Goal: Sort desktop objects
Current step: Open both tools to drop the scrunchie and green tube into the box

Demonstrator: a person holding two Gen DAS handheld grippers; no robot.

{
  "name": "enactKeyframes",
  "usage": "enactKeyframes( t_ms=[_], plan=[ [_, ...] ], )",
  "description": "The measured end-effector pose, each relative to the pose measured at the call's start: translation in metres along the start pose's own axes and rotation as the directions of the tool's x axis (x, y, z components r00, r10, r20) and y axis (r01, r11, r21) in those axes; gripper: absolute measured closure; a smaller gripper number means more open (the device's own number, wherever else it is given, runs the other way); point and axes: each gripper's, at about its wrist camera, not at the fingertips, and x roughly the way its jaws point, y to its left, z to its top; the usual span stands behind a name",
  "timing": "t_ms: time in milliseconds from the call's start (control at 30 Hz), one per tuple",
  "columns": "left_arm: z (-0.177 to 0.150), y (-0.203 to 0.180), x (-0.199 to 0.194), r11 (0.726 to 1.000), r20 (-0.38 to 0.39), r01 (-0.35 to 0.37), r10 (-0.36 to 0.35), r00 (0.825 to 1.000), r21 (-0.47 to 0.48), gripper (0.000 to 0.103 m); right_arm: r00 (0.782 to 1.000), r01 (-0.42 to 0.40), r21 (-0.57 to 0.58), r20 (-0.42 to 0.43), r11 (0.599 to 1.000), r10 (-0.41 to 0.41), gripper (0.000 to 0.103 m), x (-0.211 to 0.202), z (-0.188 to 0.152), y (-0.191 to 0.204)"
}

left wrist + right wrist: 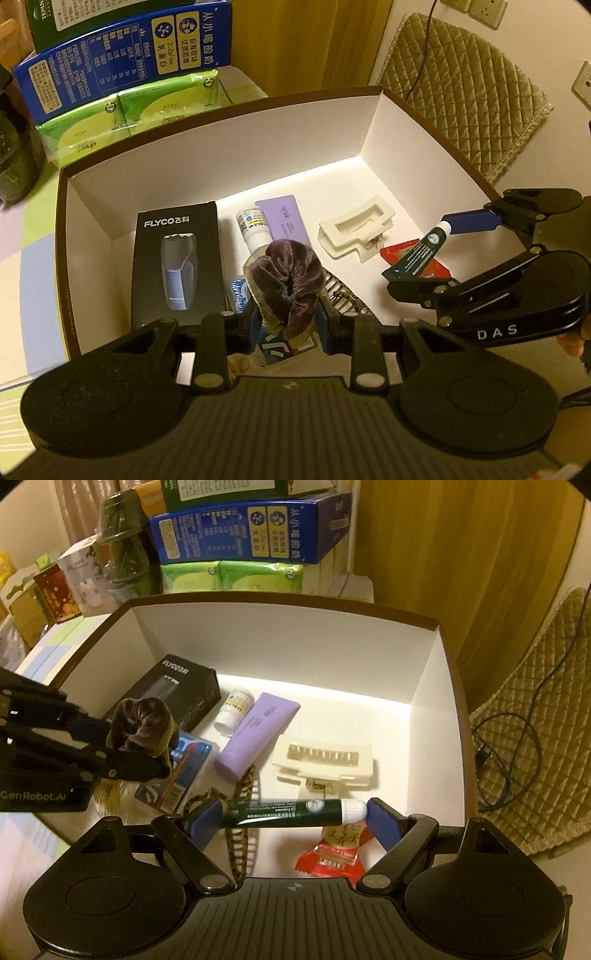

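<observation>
Over the open white box [280, 642], the left gripper [286, 317] clamps a brown velvet scrunchie [284, 280] and the right gripper [295, 818] pinches a green tube [291, 812] lengthwise; below lie a shaver carton [177, 690], lilac tube [255, 734], cream hair claw [325, 764] along its floor

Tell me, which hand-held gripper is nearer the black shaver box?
The left. The left hand-held gripper, clamped on a brown scrunchie, hangs right beside the black shaver box. The right hand-held gripper, holding a green tube, is across the box, by the white clip.
</observation>
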Motion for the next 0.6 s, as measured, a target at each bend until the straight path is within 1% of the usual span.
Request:
enactKeyframes(
  t_ms=[100, 233, 433, 533, 600],
  plan=[
    [0.001, 0.001, 0.001, 1.0, -0.001, -0.003, 0.003, 1.0, -0.005, 0.077, 1.0, -0.004, 0.001, 0.011, 1.0, 0.004, 0.02, 0.001, 0.001, -0.001],
    [0.002, 0.002, 0.001, 1.0, 0.0, -0.007, 0.007, 1.0, -0.014, 0.077, 1.0, -0.013, 0.008, 0.026, 1.0, 0.013, 0.013, -0.002, -0.001, -0.003],
    [0.003, 0.0, 0.0, 1.0, 0.007, -0.013, 0.013, 1.0, -0.018, 0.076, 0.999, -0.015, 0.022, 0.042, 1.0, 0.014, 0.01, -0.007, -0.005, -0.008],
    [0.003, -0.002, 0.0, 1.0, 0.008, -0.02, 0.021, 1.0, -0.019, 0.072, 0.999, -0.02, 0.03, 0.051, 0.999, 0.019, 0.01, -0.01, -0.007, -0.009],
    [0.004, -0.001, -0.002, 0.999, 0.014, -0.024, 0.025, 1.0, -0.025, 0.064, 0.998, -0.023, 0.034, 0.058, 0.999, 0.021, 0.009, -0.012, -0.008, -0.01]
  ],
)
